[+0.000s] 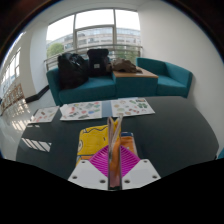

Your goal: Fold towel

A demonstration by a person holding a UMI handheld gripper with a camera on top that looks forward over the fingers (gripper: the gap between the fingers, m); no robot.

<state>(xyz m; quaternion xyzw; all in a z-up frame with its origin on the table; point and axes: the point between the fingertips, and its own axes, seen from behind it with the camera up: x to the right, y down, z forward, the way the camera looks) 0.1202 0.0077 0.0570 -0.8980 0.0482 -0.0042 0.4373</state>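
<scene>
A yellow towel [93, 141] with a printed pattern lies on the dark table [170, 135] just ahead of my fingers. My gripper [114, 165] is shut, its magenta pads [99, 158] pressed together on a thin strip of the towel's edge. That strip stands up between the fingers as an orange-yellow fold reaching a little beyond the fingertips. The part of the towel to the right of the fingers is mostly hidden behind the raised fold.
Printed sheets [82, 110] [132, 106] [44, 115] lie along the table's far edge. Beyond is a teal sofa [170, 75] with two black backpacks [72, 68] [99, 60] and a brown bag [125, 66], under large windows.
</scene>
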